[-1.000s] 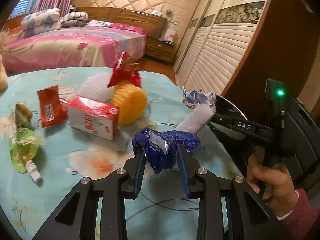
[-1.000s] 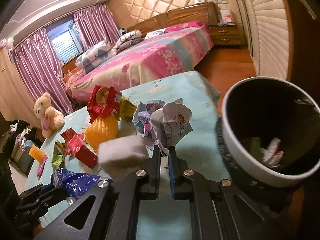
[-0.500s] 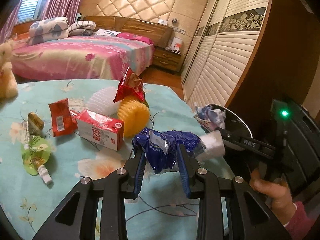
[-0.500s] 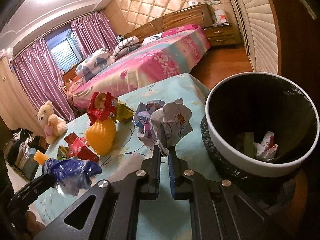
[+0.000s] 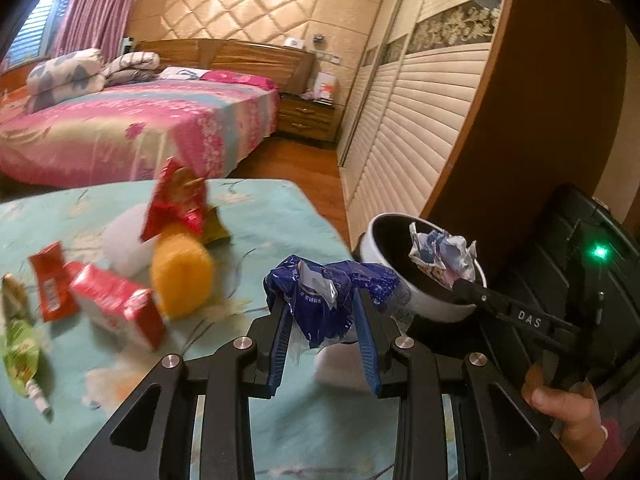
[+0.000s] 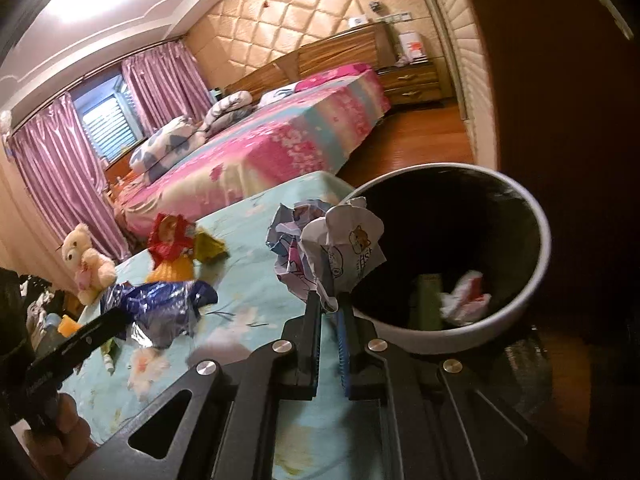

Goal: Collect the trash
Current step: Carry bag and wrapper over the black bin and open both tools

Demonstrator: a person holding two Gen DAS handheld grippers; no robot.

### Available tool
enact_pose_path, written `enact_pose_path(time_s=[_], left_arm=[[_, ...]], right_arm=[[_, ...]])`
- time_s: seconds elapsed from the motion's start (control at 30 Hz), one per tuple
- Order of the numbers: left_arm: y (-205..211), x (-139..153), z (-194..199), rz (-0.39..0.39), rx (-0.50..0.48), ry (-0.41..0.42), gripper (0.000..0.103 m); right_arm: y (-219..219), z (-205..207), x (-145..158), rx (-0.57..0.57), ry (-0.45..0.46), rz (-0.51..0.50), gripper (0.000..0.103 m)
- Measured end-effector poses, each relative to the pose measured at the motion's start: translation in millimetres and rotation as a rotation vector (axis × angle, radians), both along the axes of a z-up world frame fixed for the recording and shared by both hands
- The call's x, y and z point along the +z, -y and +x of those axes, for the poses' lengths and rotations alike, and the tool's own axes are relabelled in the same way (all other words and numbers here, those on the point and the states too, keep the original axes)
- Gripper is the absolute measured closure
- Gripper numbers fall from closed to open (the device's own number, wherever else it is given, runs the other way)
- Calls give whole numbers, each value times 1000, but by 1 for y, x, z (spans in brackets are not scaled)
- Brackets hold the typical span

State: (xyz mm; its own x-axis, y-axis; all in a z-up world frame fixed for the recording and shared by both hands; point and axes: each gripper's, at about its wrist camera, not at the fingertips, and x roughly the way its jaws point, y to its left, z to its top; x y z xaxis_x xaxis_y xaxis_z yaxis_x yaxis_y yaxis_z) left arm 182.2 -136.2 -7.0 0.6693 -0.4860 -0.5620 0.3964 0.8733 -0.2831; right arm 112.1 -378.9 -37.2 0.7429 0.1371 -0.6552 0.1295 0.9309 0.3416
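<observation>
My left gripper (image 5: pixel 324 312) is shut on a crumpled blue plastic wrapper (image 5: pixel 320 296), held above the table's right edge; the wrapper also shows in the right wrist view (image 6: pixel 160 304). My right gripper (image 6: pixel 329 300) is shut on a crumpled white printed paper wrapper (image 6: pixel 332 244), held at the rim of the white trash bin (image 6: pixel 532 280). In the left wrist view that paper wrapper (image 5: pixel 442 256) hangs over the bin (image 5: pixel 420 300). The bin has a black liner and some trash inside.
On the teal flowered tablecloth (image 5: pixel 260 216) lie a red carton (image 5: pixel 120 308), a red packet (image 5: pixel 50 280), a yellow foam net (image 5: pixel 182 276), a red snack bag (image 5: pixel 176 200) and a green pouch (image 5: pixel 18 356). A bed and a slatted wardrobe stand beyond.
Both grippers have moved right toward the bin with their wrappers. The right gripper's paper wrapper now hangs at the bin's rim.
</observation>
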Motion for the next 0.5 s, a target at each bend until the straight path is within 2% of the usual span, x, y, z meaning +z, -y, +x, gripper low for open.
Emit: enact_pose_path(time_s=[0.5], left_arm=[[64,-6,44,39,-73,-9,73]], right_arm=[[49,-2,-5,-83,-51,-23,96]])
